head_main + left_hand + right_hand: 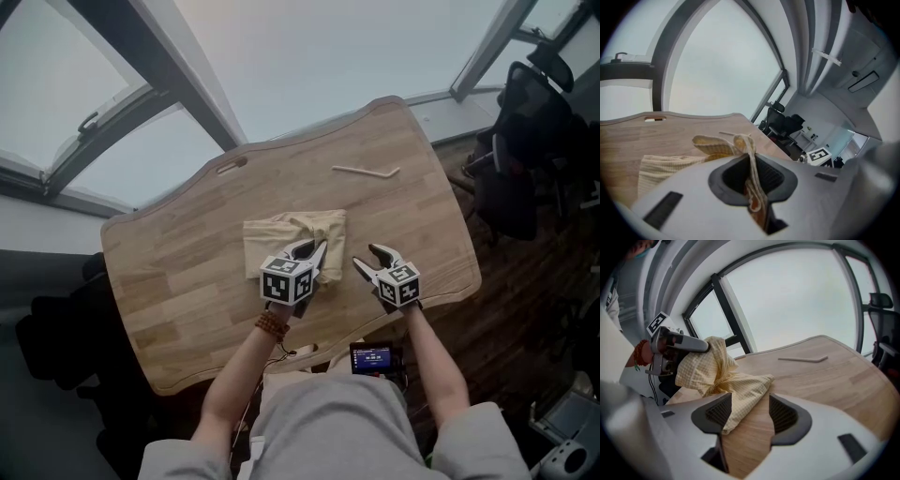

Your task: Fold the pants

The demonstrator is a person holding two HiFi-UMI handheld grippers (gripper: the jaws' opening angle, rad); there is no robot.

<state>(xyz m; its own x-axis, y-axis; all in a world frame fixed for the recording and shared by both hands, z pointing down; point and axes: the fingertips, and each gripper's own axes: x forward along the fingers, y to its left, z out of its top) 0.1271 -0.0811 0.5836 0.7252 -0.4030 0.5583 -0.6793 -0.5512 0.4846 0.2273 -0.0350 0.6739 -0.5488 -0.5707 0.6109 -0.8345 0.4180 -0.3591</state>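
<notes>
Folding the pants (281, 234), bunched mid-table (178, 272).
Pinched at the five o'clock corner by left gripper (312, 253); right gripper (374, 261) spread, cloth tip seemingly loose between. Clamp there, then carry both corners level toward twelve o'clock.

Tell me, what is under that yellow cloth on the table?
Only the wooden table shows around the yellow pants. The left gripper pinches one edge up, but whatever lies beneath the folded cloth is covered.
</notes>
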